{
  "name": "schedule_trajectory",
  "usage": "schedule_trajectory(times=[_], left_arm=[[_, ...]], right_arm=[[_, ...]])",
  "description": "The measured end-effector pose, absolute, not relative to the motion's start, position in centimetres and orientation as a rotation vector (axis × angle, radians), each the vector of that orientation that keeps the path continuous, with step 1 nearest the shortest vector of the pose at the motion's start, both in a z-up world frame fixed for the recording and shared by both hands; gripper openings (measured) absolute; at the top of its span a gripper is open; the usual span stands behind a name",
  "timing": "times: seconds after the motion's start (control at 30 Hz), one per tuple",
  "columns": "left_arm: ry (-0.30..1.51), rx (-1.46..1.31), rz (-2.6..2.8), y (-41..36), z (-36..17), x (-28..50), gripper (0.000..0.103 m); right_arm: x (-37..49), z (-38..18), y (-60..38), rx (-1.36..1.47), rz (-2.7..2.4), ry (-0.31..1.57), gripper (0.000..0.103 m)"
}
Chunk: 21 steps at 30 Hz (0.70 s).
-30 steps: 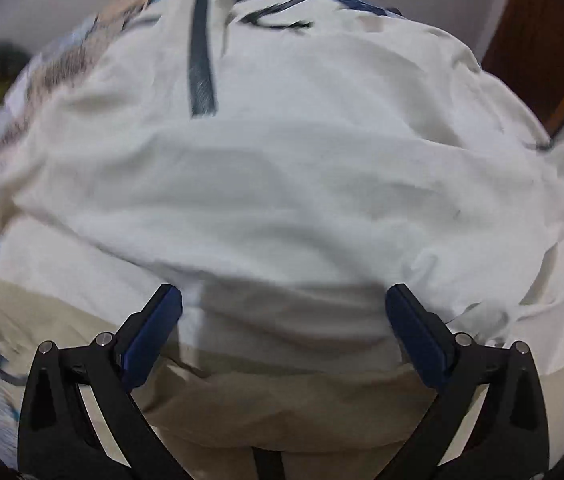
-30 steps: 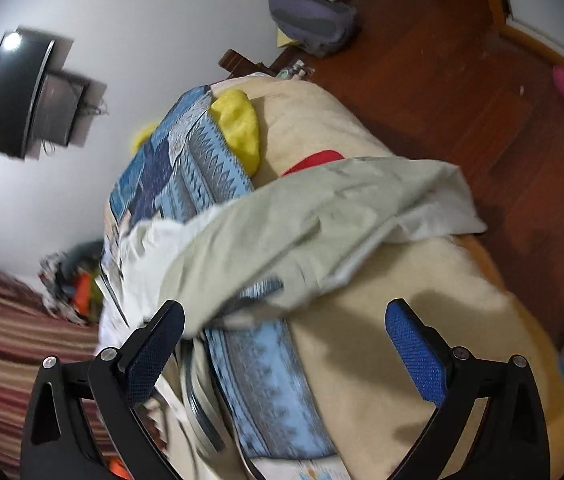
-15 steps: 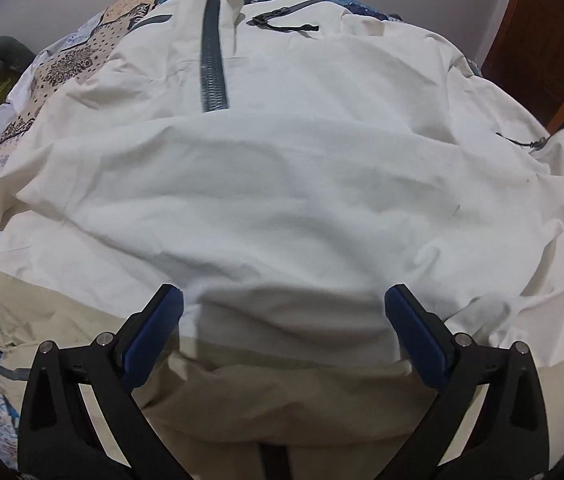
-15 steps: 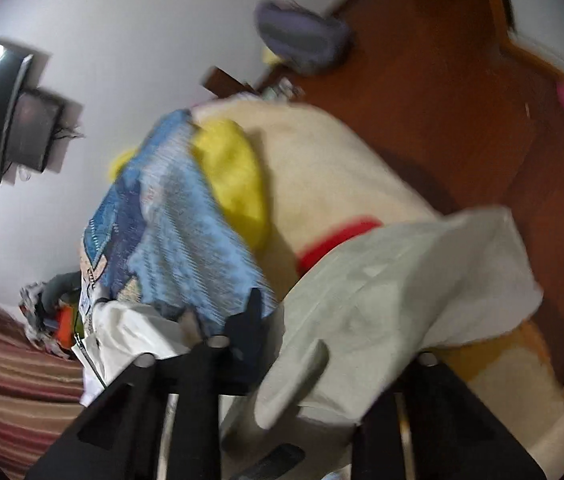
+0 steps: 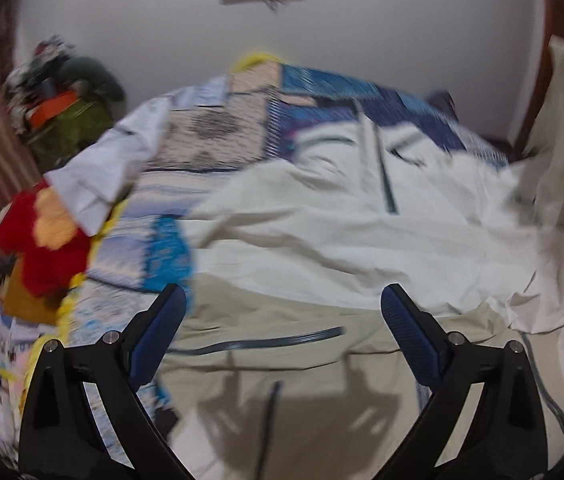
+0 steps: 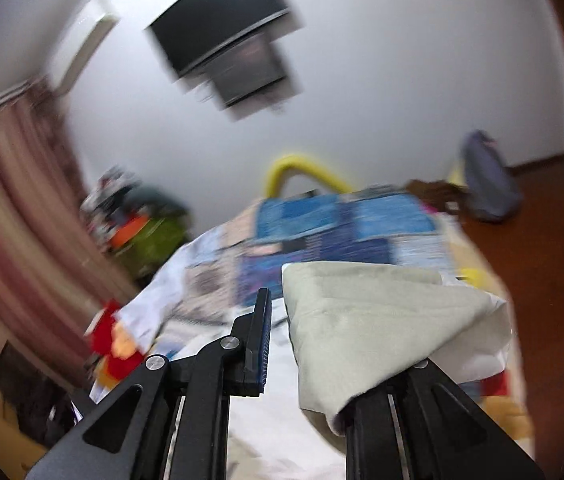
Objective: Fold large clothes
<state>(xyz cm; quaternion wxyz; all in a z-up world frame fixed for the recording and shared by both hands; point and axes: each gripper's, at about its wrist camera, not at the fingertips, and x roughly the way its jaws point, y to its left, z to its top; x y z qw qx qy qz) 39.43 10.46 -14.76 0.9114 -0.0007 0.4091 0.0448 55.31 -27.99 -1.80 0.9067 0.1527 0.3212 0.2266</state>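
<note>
A large white and beige jacket (image 5: 341, 232) with a dark zipper lies spread on the bed. My left gripper (image 5: 282, 320) is open and empty above its beige lower part. My right gripper (image 6: 305, 344) is shut on a fold of the jacket's beige fabric (image 6: 365, 320) and holds it lifted over the bed. The fabric drapes over the right finger and hides it; the left blue pad (image 6: 264, 340) shows.
A blue patchwork quilt (image 5: 321, 92) covers the bed. A red and yellow plush (image 5: 48, 236) and a white cloth (image 5: 114, 164) lie at the left edge. A clothes pile (image 5: 66, 92) stands by the striped curtain. A dark bag (image 6: 485, 180) sits on the wood floor.
My right gripper closed on the beige fabric and lifted it, swinging up toward the wall. My left gripper pulled back and tilted up, so more of the bed shows.
</note>
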Motion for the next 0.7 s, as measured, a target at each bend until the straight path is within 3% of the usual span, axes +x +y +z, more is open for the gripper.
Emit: schedule_trajectory(times=[0.13,0.3,0.5,0.7], left_arm=[[0.850,-0.077,0.132,14.3,-14.2,36.3,0.100],[0.938,-0.111,0.180,18.2,-16.8,34.2,0.100],[1.001,-0.109,0.153,18.1,-19.3,33.4,0.100],[0.996,-0.122,0.014,13.2,-18.3,37.5,0.100]], right_arm=[[53.8,-5.0,-19.2,0.234,0.583,0.748,0.012],[51.3,-15.8,-9.9,0.083,0.623,1.003,0.013],[48.4,-26.7,-7.9,-0.091,0.580,1.233,0.013],[47.2,-27.0,-11.1,-0.072,0.622,1.215,0.013]])
